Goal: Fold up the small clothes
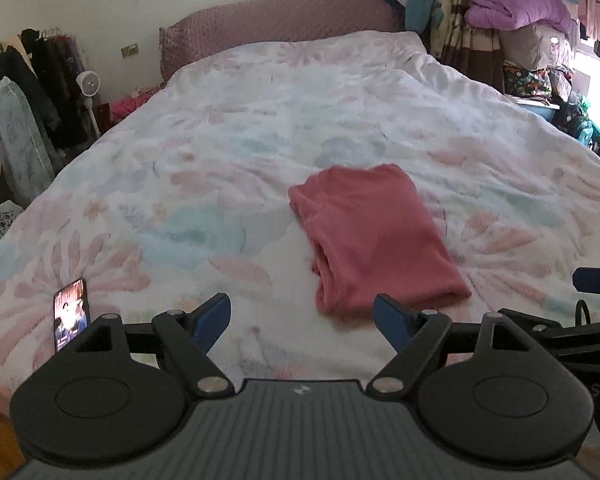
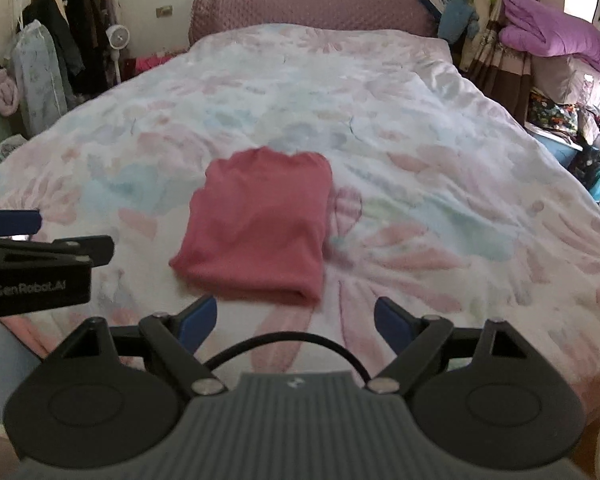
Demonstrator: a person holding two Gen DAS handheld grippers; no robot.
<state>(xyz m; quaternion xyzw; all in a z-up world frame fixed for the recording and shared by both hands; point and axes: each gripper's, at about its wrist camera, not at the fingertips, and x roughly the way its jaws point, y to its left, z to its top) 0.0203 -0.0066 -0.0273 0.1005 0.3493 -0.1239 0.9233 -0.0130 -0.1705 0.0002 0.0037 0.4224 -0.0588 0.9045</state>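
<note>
Folded pink garment lies on floral duvet.

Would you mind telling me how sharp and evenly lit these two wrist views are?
Left wrist view: the folded pink knit garment and floral duvet look soft with blur, the window at far right is blown out, and fisheye bends the edges. Right wrist view: the same garment is blurrier, especially its near edge, with glare again at upper right.
</note>
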